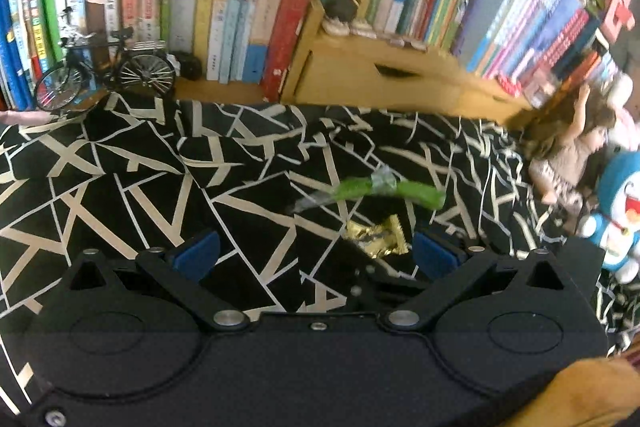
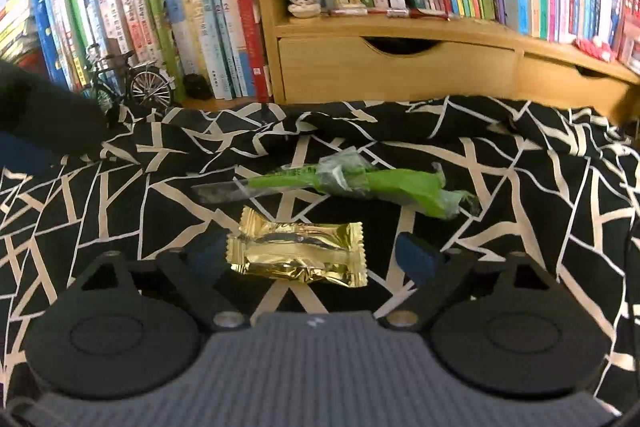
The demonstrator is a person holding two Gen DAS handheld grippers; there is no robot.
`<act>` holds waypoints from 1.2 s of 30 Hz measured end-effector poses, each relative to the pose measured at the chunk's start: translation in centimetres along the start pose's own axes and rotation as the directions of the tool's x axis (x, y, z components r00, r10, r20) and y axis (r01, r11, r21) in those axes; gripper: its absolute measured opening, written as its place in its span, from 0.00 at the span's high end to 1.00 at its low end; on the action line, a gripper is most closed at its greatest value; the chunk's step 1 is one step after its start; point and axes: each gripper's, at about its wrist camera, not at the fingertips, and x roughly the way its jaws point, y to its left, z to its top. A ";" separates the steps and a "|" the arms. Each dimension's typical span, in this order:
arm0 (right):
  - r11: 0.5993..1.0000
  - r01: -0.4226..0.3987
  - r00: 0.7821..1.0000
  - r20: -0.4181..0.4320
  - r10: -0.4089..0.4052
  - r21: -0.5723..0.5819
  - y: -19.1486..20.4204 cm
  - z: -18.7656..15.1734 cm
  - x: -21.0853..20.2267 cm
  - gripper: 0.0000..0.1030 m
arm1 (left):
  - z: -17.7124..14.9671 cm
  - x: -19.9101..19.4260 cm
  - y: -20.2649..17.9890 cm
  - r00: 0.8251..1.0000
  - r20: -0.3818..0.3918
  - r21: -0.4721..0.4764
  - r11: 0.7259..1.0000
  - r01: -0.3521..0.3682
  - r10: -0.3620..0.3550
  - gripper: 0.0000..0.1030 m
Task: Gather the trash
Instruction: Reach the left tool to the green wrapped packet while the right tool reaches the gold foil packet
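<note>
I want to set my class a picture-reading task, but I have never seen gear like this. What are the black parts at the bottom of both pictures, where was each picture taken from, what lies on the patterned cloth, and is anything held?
Each picture comes from a small camera mounted on a hand-held gripper, a two-fingered clamp that a person carries, one in each hand. The black parts are the clamp bodies; the blue pieces are the finger pads. One picture looks along the left gripper, the other along the right gripper. On the black-and-white cloth lie two bits of trash: a gold wrapper and, beyond it, a green wrapper. Both clamps stand open and hold nothing. The gold wrapper lies between the right gripper's fingers, but the pads do not press on it. Behind stand books and a wooden drawer unit.
</note>
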 end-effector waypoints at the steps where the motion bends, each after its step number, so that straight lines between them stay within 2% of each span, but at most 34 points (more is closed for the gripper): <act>1: 1.000 -0.008 1.000 0.000 0.008 0.006 -0.1 0.0 0.2 0.12 | -0.1 0.2 -0.1 1.000 -0.005 0.009 1.000 -0.005 0.005 0.01; 5: 0.999 -0.036 0.999 -0.002 0.036 -0.003 0.1 0.1 0.2 0.14 | 0.2 0.9 -0.5 1.000 -0.017 0.015 1.000 -0.001 0.001 0.01; 8: 0.999 -0.035 0.999 -0.022 0.035 -0.003 0.4 0.3 0.7 0.22 | 0.7 1.6 -0.6 1.000 -0.009 0.007 1.000 -0.010 0.010 0.01; 9: 1.000 -0.022 0.999 -0.032 0.022 -0.011 0.5 0.3 0.9 0.26 | 0.9 1.9 -0.7 1.000 -0.009 0.001 1.000 -0.013 0.013 0.01; 12: 0.999 0.043 0.999 0.013 -0.043 -0.024 0.7 -0.1 0.6 0.41 | 1.4 3.2 -0.8 1.000 -0.011 -0.055 0.998 -0.011 0.010 0.01; 13: 0.997 0.078 0.997 0.028 -0.078 -0.012 0.6 -0.1 0.1 0.41 | 1.4 3.7 -0.9 1.000 -0.007 -0.074 0.997 -0.011 0.011 0.01; 16: 0.984 0.168 0.984 0.049 -0.170 0.051 -0.8 -0.6 -1.8 0.41 | 1.1 5.3 -2.0 0.997 0.008 -0.093 0.993 -0.077 0.078 0.01; 20: 0.960 0.237 0.970 0.015 -0.242 0.146 -3.9 -2.1 -4.6 0.41 | 0.3 7.7 -4.3 0.988 0.047 -0.050 0.988 -0.147 0.149 0.01; 22: 0.953 0.258 0.966 -0.009 -0.260 0.158 -5.3 -3.0 -5.7 0.41 | -0.1 8.9 -5.7 0.973 0.069 0.013 0.975 -0.220 0.219 0.01; 24: 0.948 0.280 0.960 -0.025 -0.280 0.150 -6.3 -3.6 -6.6 0.41 | -0.1 10.2 -7.1 0.953 0.095 0.092 0.951 -0.295 0.287 0.01; 25: 0.946 0.290 0.957 -0.034 -0.288 0.147 -6.8 -3.9 -7.1 0.40 | -0.2 10.6 -7.5 0.952 0.103 0.112 0.948 -0.298 0.287 0.01; 29: 0.935 0.314 0.949 -0.056 -0.309 0.166 -8.1 -4.7 -8.3 0.40 | -0.1 11.6 -8.9 0.971 0.093 0.123 0.965 -0.231 0.220 0.01; 33: 0.933 0.316 0.949 -0.067 -0.309 0.173 -8.2 -5.0 -8.4 0.39 | 0.1 10.9 -10.5 0.952 0.213 0.167 0.952 -0.257 0.219 0.01; 34: 0.934 0.314 0.949 -0.066 -0.307 0.170 -8.1 -5.0 -8.4 0.39 | 0.2 10.6 -10.6 0.950 0.239 0.192 0.950 -0.247 0.199 0.01; 36: 0.938 0.305 0.952 -0.064 -0.298 0.167 -8.0 -5.0 -8.5 0.38 | 0.5 10.2 -10.7 0.959 0.252 0.300 0.932 -0.201 0.126 0.01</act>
